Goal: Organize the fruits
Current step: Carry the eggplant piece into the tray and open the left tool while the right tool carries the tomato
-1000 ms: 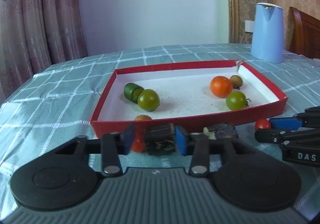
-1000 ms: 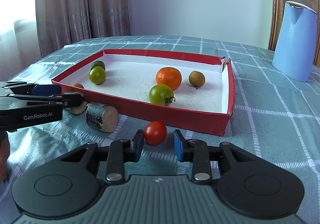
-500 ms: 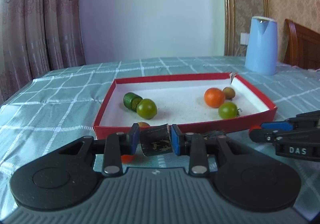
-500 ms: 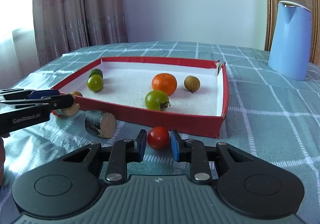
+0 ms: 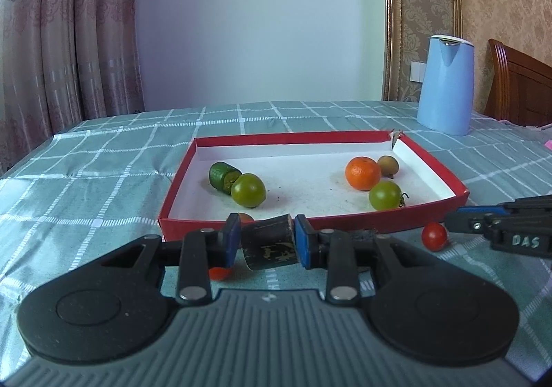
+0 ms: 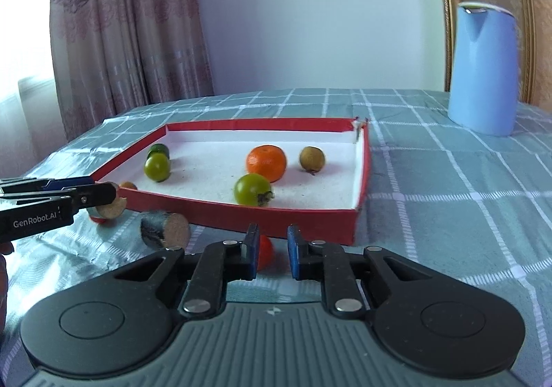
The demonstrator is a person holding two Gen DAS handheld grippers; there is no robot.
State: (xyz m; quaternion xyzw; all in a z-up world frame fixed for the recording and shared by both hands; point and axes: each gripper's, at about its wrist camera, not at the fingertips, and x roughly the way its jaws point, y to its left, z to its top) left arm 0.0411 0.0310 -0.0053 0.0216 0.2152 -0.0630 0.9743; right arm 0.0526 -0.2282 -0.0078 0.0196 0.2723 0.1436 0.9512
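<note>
Left gripper: blue pads clamped on the flat ends of a short dark-barked cylinder piece, held crosswise just in front of the near wall of the red cardboard tray. Its cut end shows tan in the right wrist view.

Right gripper: jaws closing down to a narrow gap, with nothing pressed between the pads. A red cherry tomato sits on the cloth just past the tips, against the left pad and close before the tray's near wall.

Teal checked tablecloth lies under everything. A pale blue plastic kettle stands upright, well behind the tray's right far corner.

The tray has a white floor and a torn right far corner. Contents:
- orange mandarin, right half
- green tomato with stem, touching the mandarin on its near side
- second green tomato, left half
- green cucumber-like chunk, touching that tomato from behind
- brown longan-like fruit, just behind the mandarin
- small brownish fruit, against the near wall at the left

Outside the tray, before the near wall: a second bark-covered cylinder lies on its side, and another red cherry tomato is half hidden under the left gripper's finger.
</note>
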